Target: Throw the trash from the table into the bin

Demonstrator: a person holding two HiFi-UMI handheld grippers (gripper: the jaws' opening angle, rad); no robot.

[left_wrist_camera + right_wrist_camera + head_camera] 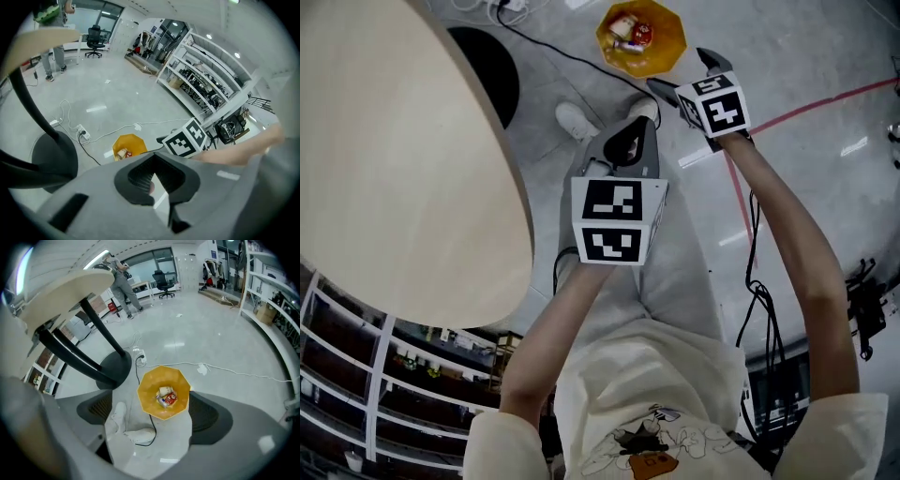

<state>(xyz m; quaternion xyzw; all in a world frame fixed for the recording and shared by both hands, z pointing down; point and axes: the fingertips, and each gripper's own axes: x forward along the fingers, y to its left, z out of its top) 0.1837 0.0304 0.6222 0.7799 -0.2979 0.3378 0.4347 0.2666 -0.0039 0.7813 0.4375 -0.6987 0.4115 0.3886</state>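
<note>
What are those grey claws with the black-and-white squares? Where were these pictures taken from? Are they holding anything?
A person holds a grab-tool in each hand. The head view comes from a camera on the person's head, looking down; the two gripper views come from cameras riding on the tools. The checkered cubes are part of the tools. The left gripper has its jaws together, holding nothing. The right gripper has its jaws apart, empty, pointing at the yellow eight-sided bin, which holds a white cup and a red packet. The round beige table shows nothing on the part in view.
</note>
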